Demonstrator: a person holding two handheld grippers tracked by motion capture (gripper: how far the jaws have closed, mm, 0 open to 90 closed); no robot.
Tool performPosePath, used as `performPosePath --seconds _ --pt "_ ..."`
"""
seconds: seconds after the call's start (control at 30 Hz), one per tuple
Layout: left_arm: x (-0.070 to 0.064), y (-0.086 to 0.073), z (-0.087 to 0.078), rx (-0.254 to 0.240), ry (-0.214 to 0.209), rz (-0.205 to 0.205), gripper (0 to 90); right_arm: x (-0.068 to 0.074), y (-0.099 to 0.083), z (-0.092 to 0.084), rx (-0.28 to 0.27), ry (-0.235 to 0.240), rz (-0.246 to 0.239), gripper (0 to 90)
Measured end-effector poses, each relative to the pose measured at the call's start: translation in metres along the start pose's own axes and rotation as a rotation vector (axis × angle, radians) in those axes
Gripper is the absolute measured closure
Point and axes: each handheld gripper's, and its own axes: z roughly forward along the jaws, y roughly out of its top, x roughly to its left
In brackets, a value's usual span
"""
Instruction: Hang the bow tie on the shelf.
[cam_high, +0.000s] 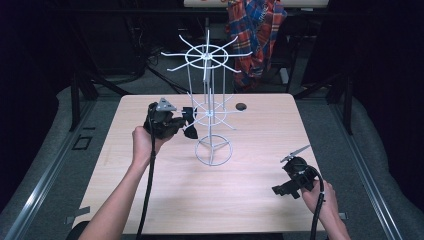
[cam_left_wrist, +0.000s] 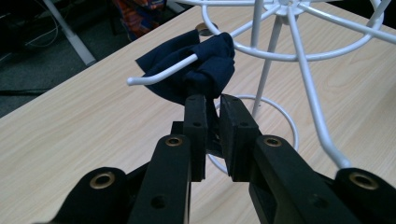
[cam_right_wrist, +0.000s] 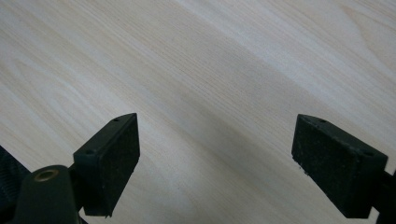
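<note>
A white wire rack (cam_high: 212, 112) with two tiers of spoke hooks stands on the middle of the wooden table (cam_high: 150, 200). A dark navy cloth (cam_left_wrist: 201, 67) drapes over one lower hook (cam_left_wrist: 154, 75) of the rack (cam_left_wrist: 299, 42). My left gripper (cam_left_wrist: 213, 103) is shut on the cloth's lower part; in the high view this gripper (cam_high: 187, 122) sits just left of the rack, with the cloth (cam_high: 190, 132) at its tip. My right gripper (cam_right_wrist: 215, 144) is open over bare tabletop, and in the high view it (cam_high: 284, 190) rests low at the table's near right.
A small dark round object (cam_high: 241, 106) lies on the table behind the rack. A plaid shirt (cam_high: 255, 30) hangs beyond the far edge. Dark stands and cables surround the table.
</note>
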Motion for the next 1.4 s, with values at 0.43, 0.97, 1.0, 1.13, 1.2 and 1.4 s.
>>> performPosePath --seconds 0.43,0.97,1.0,1.13,1.2,1.4 --pt "0.008 -0.006 -0.008 -0.006 -0.020 -0.024 66.7 0.001 0.000 -0.001 0.005 -0.013 -0.006 15.0" --pt "0.026 -0.033 -0.037 0.039 0.003 -0.072 26.1 0.001 0.000 -0.001 -0.007 -0.003 -0.004 15.0" --pt "0.027 -0.036 -0.039 0.044 0.011 -0.075 24.2 0.001 0.000 -0.001 -0.009 -0.005 -0.003 15.0" --pt "0.027 -0.046 -0.044 0.077 0.043 -0.086 15.6 0.002 0.000 -0.002 0.000 -0.013 -0.011 15.0" --pt "0.027 -0.052 -0.047 0.094 0.055 -0.086 14.4 0.003 0.000 -0.001 -0.002 0.005 -0.009 15.0" --pt "0.022 -0.065 -0.048 0.196 0.107 -0.062 7.1 0.004 0.001 -0.001 0.005 -0.009 -0.015 15.0"
